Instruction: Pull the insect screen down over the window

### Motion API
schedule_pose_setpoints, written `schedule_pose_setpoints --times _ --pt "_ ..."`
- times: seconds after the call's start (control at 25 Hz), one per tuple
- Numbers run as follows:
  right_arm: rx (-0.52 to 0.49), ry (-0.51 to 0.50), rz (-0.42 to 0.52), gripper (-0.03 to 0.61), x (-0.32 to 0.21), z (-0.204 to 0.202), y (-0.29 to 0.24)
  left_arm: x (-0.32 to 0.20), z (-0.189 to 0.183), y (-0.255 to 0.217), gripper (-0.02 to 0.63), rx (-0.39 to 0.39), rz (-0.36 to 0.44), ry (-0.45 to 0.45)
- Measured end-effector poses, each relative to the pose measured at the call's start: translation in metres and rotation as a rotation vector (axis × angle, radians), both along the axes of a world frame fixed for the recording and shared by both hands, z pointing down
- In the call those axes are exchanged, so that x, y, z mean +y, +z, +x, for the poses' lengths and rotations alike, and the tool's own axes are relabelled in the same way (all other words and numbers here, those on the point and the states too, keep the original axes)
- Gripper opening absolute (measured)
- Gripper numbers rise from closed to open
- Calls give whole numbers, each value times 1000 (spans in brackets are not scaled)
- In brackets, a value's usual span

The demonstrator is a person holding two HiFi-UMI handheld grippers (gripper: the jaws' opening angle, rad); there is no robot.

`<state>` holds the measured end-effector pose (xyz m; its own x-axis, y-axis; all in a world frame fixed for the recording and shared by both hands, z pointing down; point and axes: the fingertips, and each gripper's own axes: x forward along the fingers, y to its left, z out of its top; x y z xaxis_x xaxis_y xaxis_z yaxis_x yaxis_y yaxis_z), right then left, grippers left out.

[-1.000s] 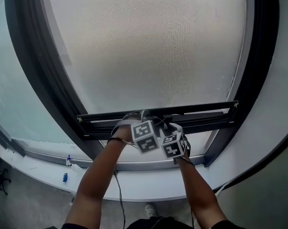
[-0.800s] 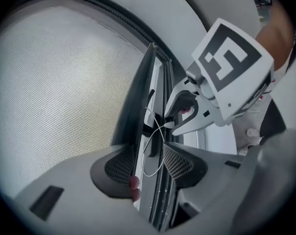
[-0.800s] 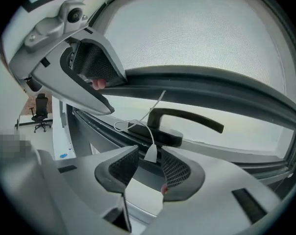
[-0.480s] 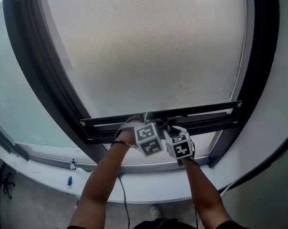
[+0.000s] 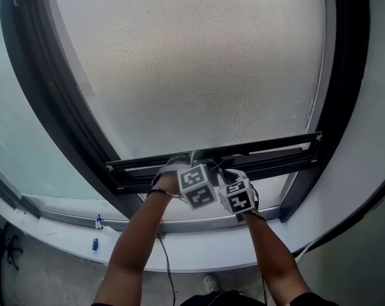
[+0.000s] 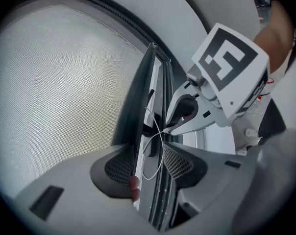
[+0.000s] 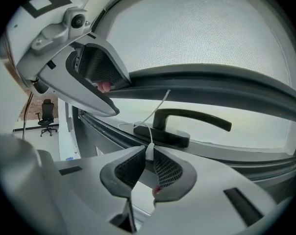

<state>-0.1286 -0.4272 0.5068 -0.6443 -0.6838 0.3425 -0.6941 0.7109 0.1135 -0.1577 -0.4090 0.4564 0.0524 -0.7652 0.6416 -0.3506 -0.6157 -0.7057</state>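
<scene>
- Step: final stretch of the pull-down. The screen [image 5: 199,62] covers most of the window; its bottom bar [image 5: 269,153] sits across the lower middle of the head view, with a strip of glass uncovered below it.
- Your left gripper [image 6: 148,155] looks clamped on the bar, though the pad contact is hard to read.
- Your right gripper [image 7: 149,156] has just been closing, and its pads now pinch the white cord tab [image 7: 150,150].
- Next: pull straight down with both hands and keep the bar level until it reaches the sill [image 5: 199,225].

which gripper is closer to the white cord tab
Right. The right gripper has just been closing its jaws on the white tab; the left gripper clamps the bottom bar beside it.
</scene>
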Motion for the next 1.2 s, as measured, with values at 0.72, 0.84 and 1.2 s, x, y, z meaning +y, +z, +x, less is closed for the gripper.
schedule_pose_setpoints --times 0.72,0.84,1.2 --pt "-67 34 87 44 28 28 -29 0 0 0 189 6 -2 1" --pt "-71 31 86 44 45 38 -28 0 1 0 189 6 -5 -2" --pt "-91 95 77 44 93 79 20 -1 0 0 189 -4 -1 -3"
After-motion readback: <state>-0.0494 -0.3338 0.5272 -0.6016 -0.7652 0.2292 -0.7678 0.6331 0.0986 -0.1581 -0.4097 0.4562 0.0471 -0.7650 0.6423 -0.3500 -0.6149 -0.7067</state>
